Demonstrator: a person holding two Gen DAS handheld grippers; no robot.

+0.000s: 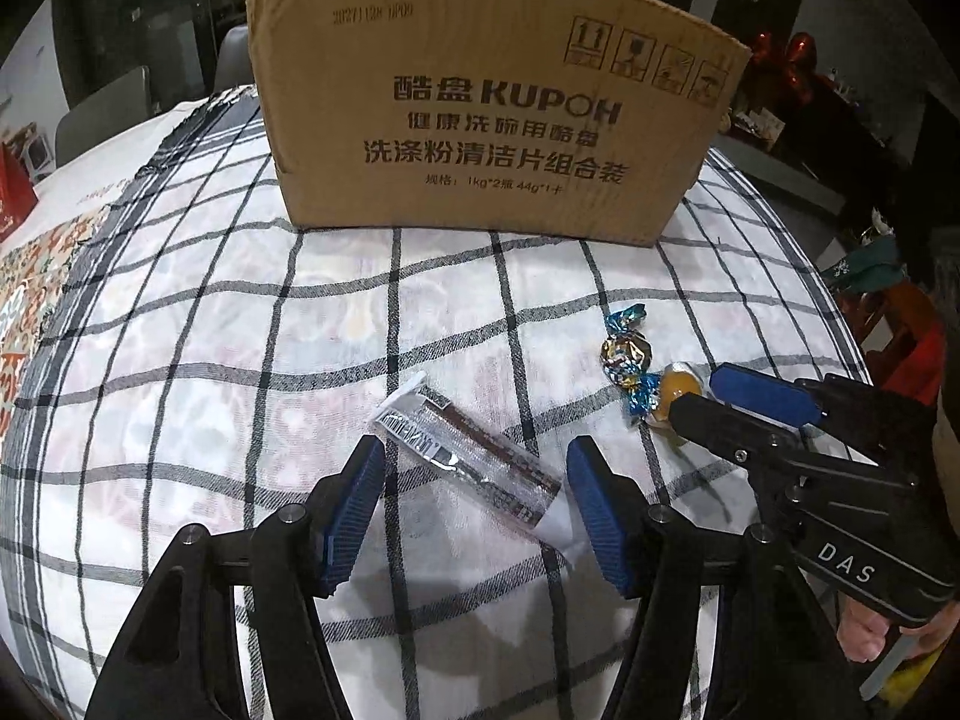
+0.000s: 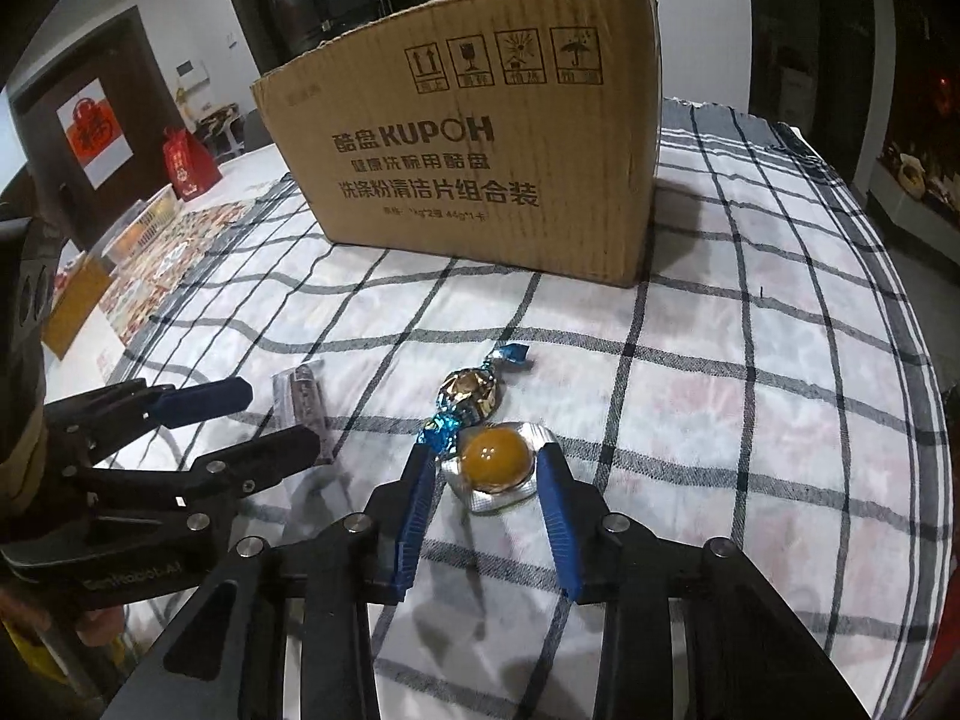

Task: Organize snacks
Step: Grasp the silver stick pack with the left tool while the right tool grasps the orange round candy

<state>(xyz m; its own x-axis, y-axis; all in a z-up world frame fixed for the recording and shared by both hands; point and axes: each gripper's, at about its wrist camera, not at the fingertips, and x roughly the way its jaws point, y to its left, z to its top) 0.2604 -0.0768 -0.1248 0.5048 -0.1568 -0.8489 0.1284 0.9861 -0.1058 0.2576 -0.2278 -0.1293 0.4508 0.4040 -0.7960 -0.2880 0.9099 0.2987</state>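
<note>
A: We are looking along the left gripper (image 1: 474, 468), and its blue ribbed pads are standing spread on either side of the long clear-and-silver wrapped snack stick (image 1: 465, 459), which is lying flat on the white cloth with the black grid lines (image 1: 240, 324). Neither pad is pressing on the wrapper.

B: And we are holding the right gripper (image 2: 483, 468) over the round orange-yellow snack sealed in a crinkled silver foil pack (image 2: 495, 459). Its jaws are partly closed around that pack; the foil edges are meeting the pads on both sides, but we cannot tell whether they are squeezing it yet.

A: Just beyond that pack, we are seeing the gold foil candy with blue twisted ends (image 2: 471, 399), touching the pack's far left edge. It is resting on the cloth, free of both tools.

B: Behind all three snacks, the brown cardboard box printed with KUPOH and black Chinese lettering (image 2: 480, 180) is standing upright on the same cloth, well apart from them.

A: From our left view the right tool is coming in at the right edge, a hand (image 1: 870, 636) gripping its handle.
</note>
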